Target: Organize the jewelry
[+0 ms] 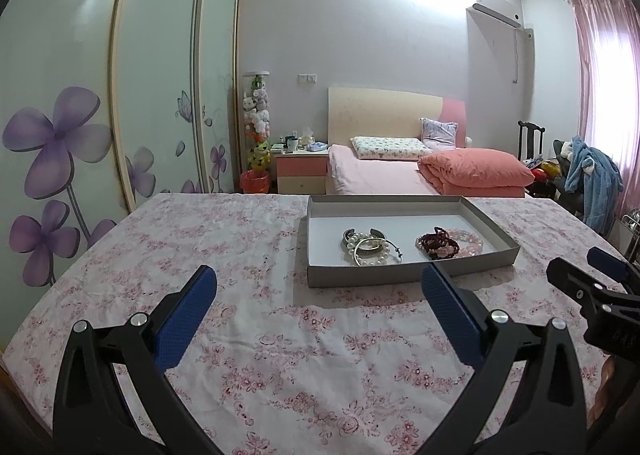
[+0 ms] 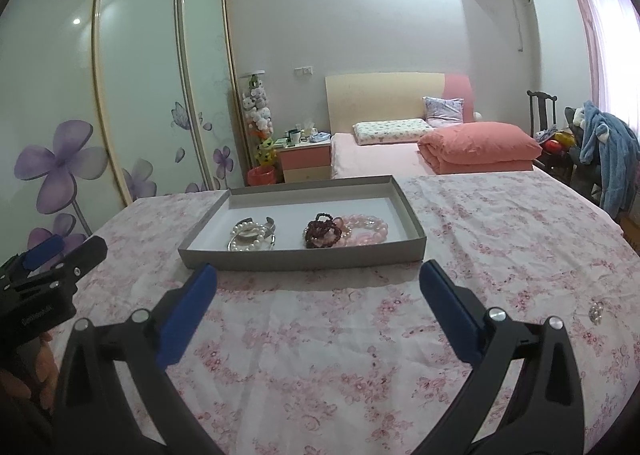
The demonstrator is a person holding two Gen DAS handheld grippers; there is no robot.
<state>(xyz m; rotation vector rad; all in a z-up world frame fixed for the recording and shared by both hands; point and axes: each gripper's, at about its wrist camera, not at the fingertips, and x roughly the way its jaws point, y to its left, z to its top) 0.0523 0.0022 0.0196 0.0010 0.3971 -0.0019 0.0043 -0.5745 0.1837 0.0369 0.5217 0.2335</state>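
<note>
Item one, the table cloth (image 1: 248, 335): we record a pink floral cover spread over the whole work surface, wrinkled in places.

Item two, the tray (image 1: 408, 273): a shallow grey box with a white floor, resting flat on the cloth toward its far side. From the left wrist view it sits ahead and slightly right of centre; from the right wrist view it sits ahead and to the left.

Item three, the left gripper (image 1: 320, 283): we note both blue-padded fingers spread wide, nothing between them, hovering over bare cloth just short of the tray's near wall.

Item four, the right gripper (image 2: 318, 279): likewise spread wide and empty, short of the tray's near wall, its right finger past the tray's right corner.

Item five, the pink bead bracelets (image 2: 366, 231): piled at the right end of the tray, touching the dark red bead bracelet (image 2: 320, 229).

Item six, the pearl bracelet (image 1: 370, 251): left half of the tray, overlapping the metal bangles (image 1: 374, 243).

Item seven, a small pearl piece (image 2: 596, 311): lying alone on the cloth, outside the tray, well right of our right gripper.
</note>
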